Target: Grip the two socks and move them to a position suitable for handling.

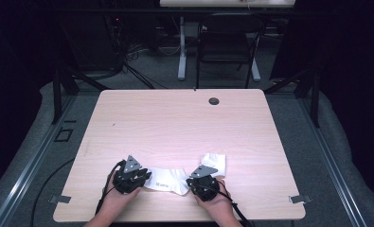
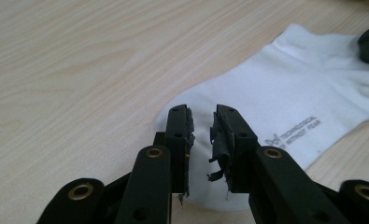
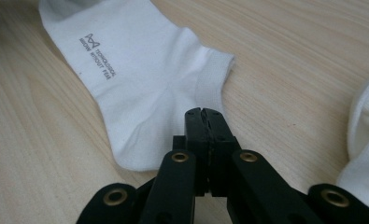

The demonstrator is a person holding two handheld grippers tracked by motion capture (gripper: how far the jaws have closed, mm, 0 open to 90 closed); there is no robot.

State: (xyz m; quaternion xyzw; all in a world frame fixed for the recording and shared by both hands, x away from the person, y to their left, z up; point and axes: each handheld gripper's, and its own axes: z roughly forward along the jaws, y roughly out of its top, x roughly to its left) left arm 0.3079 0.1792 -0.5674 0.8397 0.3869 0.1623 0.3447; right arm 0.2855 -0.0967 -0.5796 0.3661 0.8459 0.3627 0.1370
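Sock (image 1: 168,180) lies flat on tabletop (image 1: 184,123): soft, light, limp; take the edges. Left tool (image 2: 203,122) parted over toe, gripping nothing; right tool (image 3: 204,122) closed at cuff.

A dark room: grey floor (image 1: 151,75), black folding chair (image 1: 225,45) beyond the light wooden table (image 1: 175,118).

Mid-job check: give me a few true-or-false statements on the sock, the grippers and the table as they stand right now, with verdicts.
1. The printed sock lies flat on the table. True.
2. The left gripper has its jaws clamped shut. False: a gap shows between them, over the sock's end.
3. The right gripper has its jaws closed together. True.
4. The sock is black. False: it is white with dark lettering.
5. A second white sock lies beside the right gripper. True.
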